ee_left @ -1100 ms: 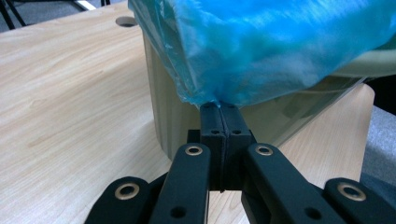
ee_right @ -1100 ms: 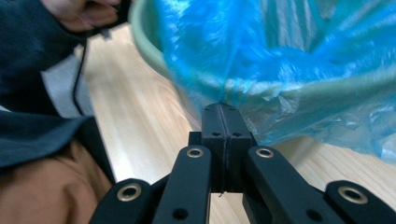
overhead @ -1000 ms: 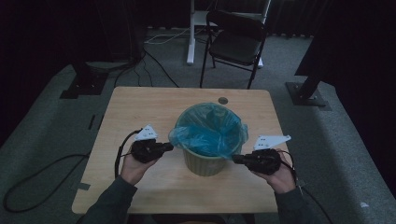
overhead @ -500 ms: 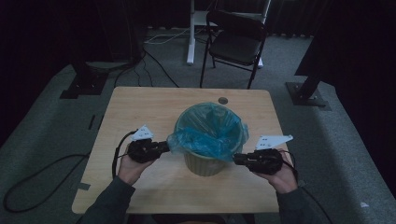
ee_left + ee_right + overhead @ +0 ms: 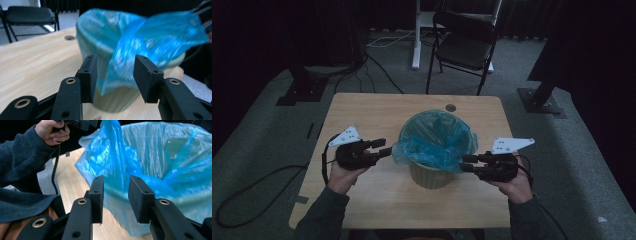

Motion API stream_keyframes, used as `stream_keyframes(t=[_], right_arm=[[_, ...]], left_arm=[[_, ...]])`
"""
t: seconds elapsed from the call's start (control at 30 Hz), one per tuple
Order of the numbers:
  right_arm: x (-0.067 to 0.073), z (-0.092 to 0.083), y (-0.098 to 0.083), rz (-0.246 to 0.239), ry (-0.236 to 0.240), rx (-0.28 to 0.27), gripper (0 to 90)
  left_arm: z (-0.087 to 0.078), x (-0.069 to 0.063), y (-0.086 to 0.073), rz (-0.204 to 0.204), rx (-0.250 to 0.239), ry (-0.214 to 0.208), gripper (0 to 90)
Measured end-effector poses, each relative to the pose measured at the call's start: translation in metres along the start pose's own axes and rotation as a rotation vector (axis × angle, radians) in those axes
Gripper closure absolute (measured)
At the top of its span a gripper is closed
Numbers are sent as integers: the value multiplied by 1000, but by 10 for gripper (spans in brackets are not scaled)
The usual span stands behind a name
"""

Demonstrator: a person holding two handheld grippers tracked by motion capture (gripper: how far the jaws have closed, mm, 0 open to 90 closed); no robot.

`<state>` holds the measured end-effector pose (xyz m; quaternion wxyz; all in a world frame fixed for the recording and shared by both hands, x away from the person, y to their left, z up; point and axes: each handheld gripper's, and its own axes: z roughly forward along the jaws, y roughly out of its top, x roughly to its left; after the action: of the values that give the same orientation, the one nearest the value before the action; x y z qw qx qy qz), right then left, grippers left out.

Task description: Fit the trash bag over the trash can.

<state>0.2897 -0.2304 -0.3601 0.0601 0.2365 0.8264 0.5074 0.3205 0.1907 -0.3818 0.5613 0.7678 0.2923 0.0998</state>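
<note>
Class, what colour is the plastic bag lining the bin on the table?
Translucent blue. The plastic bag shows best in the right gripper view, draped over the bin.

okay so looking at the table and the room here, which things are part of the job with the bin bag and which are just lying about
Part of the job:
- blue bin bag, draped over the bin's rim
- pale green bin
- left gripper, jaws just opened, bag edge loose between them
- right gripper, jaws just opened, bag edge loose between them

Just lying about:
- black folding chair
- floor cables
- white stand leg
</note>
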Motion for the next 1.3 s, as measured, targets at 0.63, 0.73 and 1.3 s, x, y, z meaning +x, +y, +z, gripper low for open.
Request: stream_keyframes(t=[0.63,0.73,1.3], right_arm=[[2,17,4,9,103,14,889],[6,17,1,3,120,18,894],[1,33,-24,41,139,110,900]], left_arm=[[12,-18,2,60,40,-26,884],[9,-21,-2,60,43,-42,896],[25,-16,-35,34,144,-57,898]])
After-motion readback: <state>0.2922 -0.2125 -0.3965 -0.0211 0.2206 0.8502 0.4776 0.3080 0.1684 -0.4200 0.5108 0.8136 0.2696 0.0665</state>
